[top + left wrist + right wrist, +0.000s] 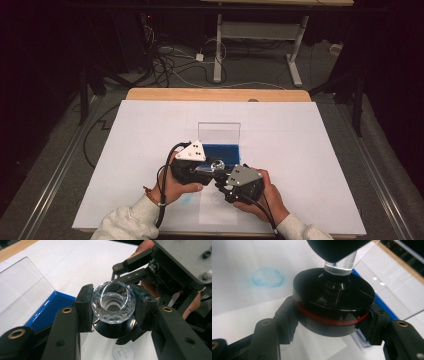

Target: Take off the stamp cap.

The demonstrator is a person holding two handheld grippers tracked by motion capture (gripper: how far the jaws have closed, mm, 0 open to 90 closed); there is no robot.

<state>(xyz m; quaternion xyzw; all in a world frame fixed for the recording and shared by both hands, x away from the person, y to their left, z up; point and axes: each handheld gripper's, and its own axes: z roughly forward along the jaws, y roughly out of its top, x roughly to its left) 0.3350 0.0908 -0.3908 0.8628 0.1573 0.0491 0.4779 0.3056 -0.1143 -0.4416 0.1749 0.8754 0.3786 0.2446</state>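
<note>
- I see a white sheet (150, 150) covering most of the table (215, 94), whose bare wooden edge shows along the far side at 12 o'clock.
- Near the middle of the sheet stands a blue tray (222, 151) with a clear lid (219, 132) raised upright at its far edge; it lies at 12 o'clock from my two hands.
- My left gripper (113, 312) is clamped on the clear faceted knob (113, 302) of a stamp, one jaw on each side of it.
- My right gripper (332, 322) is clamped on the same stamp's round black base (333, 296), which has a red band round its rim.
- In the high view the stamp (216, 166) sits between the two grippers, above the sheet, just at the near edge of the tray.
- A faint blue round mark (268, 277) lies on the sheet at 10 o'clock from the base in the right gripper view, and a round printed mark with a character (124, 352) lies below the knob in the left gripper view.
- Beyond the table, the room is dark: grey floor (260, 75), loose cables (170, 60) at 11 o'clock, and the white legs of another desk (260, 35) at 12 o'clock.
</note>
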